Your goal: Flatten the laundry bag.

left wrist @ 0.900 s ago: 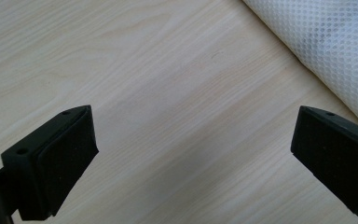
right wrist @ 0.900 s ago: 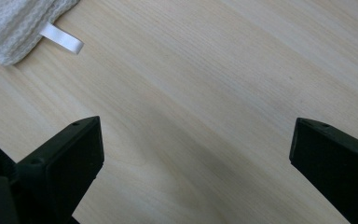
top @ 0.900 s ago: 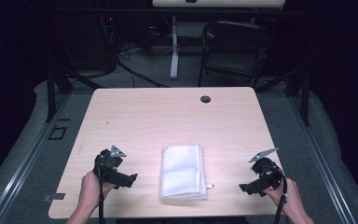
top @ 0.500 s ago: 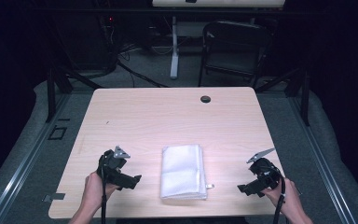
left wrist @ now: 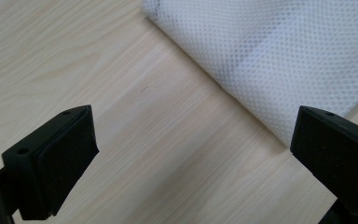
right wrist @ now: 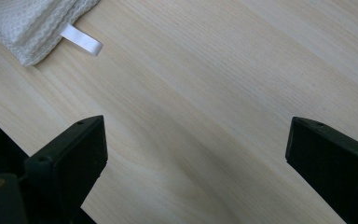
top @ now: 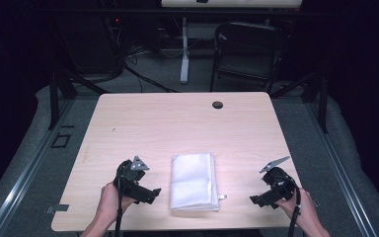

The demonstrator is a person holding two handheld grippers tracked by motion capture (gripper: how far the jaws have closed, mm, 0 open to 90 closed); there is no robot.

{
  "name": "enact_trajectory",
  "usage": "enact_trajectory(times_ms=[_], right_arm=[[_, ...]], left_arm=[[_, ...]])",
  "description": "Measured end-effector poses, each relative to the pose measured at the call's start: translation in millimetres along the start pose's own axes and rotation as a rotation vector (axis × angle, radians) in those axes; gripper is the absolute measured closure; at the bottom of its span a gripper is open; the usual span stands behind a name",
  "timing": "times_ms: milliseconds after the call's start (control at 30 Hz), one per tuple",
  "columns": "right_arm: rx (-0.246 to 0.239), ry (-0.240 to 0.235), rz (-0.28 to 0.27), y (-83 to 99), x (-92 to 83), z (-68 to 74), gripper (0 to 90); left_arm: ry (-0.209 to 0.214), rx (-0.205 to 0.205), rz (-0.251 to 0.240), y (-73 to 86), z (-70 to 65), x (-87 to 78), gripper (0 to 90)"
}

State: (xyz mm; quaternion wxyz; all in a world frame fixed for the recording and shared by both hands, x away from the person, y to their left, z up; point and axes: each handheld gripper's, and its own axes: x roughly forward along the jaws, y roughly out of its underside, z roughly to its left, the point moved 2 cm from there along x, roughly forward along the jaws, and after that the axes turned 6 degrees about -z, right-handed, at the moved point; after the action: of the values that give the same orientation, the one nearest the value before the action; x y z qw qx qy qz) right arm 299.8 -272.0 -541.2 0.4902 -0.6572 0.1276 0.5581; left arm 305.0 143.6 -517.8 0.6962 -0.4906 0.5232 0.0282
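1. A folded white mesh cloth lies flat on the pale wood-grain table, near the table's 6 o'clock edge and roughly midway between the two grippers.
2. A small white fabric tag projects from the cloth's side at about 4 o'clock.
3. The left gripper sits at the cloth's 9 o'clock, just beside it, not touching. In the left gripper view its jaws stand wide apart with bare table between them; the cloth's edge lies ahead toward 1 o'clock.
4. The right gripper sits at the cloth's 3 o'clock, well apart from it. In the right gripper view its jaws are spread wide over bare wood; the cloth's corner and tag lie at 11 o'clock.
5. Neither gripper holds anything.
6. A small round black grommet sits in the table near its 12 o'clock edge.
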Motion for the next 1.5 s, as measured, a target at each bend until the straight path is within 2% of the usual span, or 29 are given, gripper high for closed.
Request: enact_trajectory(times_ms=[100,167,267,333,367,400,433,533,600,667,700,900,1067,1100,1267,1367,1400,1500], right_arm=[[0.002,0.001,-0.005,-0.1,0.8,0.2,5.5],[-0.011,-0.004,0.007,-1.6,0.3,0.6,5.7],[0.004,-0.013,-0.009,-2.2,1.9,3.0,6.4],[-0.018,-0.013,0.017,-3.3,1.4,2.8,6.8],[-0.005,-0.025,0.005,-3.5,2.4,4.5,6.8],[-0.005,-0.025,0.005,-3.5,2.4,4.5,6.8],[-0.012,-0.009,0.012,-3.8,2.2,4.7,6.8],[-0.019,-0.019,0.011,-4.8,2.9,5.9,7.3],[-0.017,-0.022,0.011,-5.6,4.2,6.3,7.5],[-0.015,-0.028,0.002,-5.8,4.8,7.1,8.1],[-0.018,-0.03,0.004,-5.8,4.6,7.1,8.3],[-0.028,-0.025,0.011,-6.1,4.6,7.4,9.0],[-0.028,-0.018,0.014,-5.9,4.9,7.4,9.7],[-0.02,-0.031,0.01,-5.8,5.4,8.2,9.8],[-0.02,-0.038,0.015,-5.8,6.3,9.7,10.6],[-0.026,-0.039,0.025,-5.7,6.1,9.1,11.0],[-0.025,-0.04,0.025,-5.5,6.1,9.1,11.2],[-0.027,-0.035,0.031,-5.2,6.0,8.9,11.6]], left_arm=[[0.013,0.005,-0.007,-2.7,-3.9,1.8,1.0],[0.029,0.027,-0.023,-7.5,-12.2,4.1,1.9],[0.056,0.051,-0.015,-11.0,-20.4,9.3,2.4],[0.062,0.056,-0.015,-11.9,-23.5,11.2,3.4],[0.077,0.072,-0.006,-13.5,-28.9,13.9,4.1],[0.077,0.072,-0.006,-13.5,-28.9,13.9,4.7],[0.087,0.079,-0.006,-14.2,-32.3,15.6,4.7],[0.108,0.095,-0.007,-15.9,-38.3,19.5,6.1],[0.133,0.111,0.005,-17.3,-44.6,24.6,7.5],[0.135,0.119,0.006,-17.5,-47.0,26.6,8.9],[0.149,0.142,0.009,-18.2,-51.9,30.0,9.7],[0.196,0.188,0.039,-20.4,-66.4,42.1,13.6],[0.209,0.219,0.058,-22.0,-73.6,50.6,16.1],[0.208,0.226,0.063,-22.2,-74.8,52.2,17.4],[0.211,0.269,0.1,-23.6,-82.6,66.5,24.2],[0.205,0.288,0.113,-23.7,-85.8,71.3,26.3],[0.194,0.311,0.131,-23.4,-89.1,75.8,26.8],[0.188,0.322,0.149,-22.9,-90.6,79.8,29.1]])
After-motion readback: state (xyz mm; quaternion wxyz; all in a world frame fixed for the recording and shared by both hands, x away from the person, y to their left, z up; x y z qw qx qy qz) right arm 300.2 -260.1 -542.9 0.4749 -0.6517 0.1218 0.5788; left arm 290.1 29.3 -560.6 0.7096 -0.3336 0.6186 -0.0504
